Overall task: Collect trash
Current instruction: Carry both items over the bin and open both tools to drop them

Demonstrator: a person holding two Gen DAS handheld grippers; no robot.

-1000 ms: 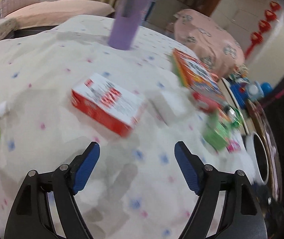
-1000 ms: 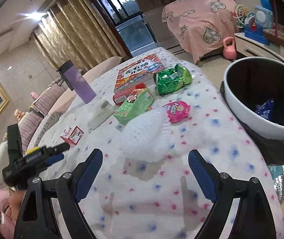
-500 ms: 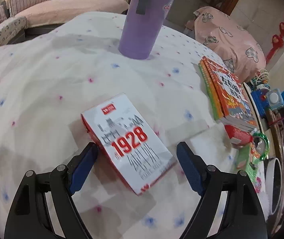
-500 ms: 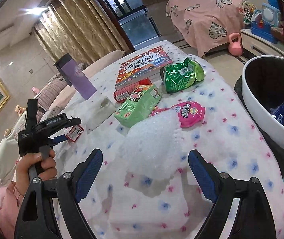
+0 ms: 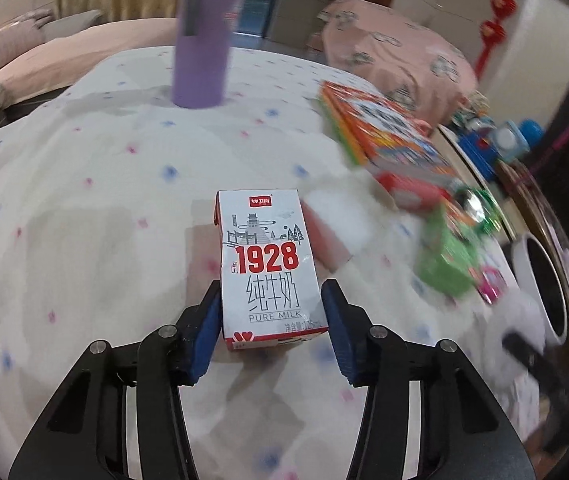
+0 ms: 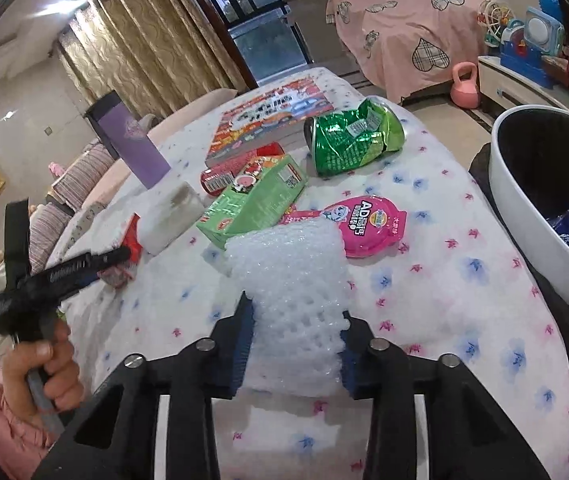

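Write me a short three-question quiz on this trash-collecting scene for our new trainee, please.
1. True or false: the milk carton sits between the fingers of the left gripper.
2. Which thing is between the fingers of the right gripper? A) the pink lid B) the white foam net C) the green bag
3. Fill in: the purple bottle on the table stands ____.

Key
1. True; the jaws are closing on it.
2. B, the white foam net; the jaws are closing on it, while the pink lid and the green bag lie farther back on the tablecloth.
3. Upright.
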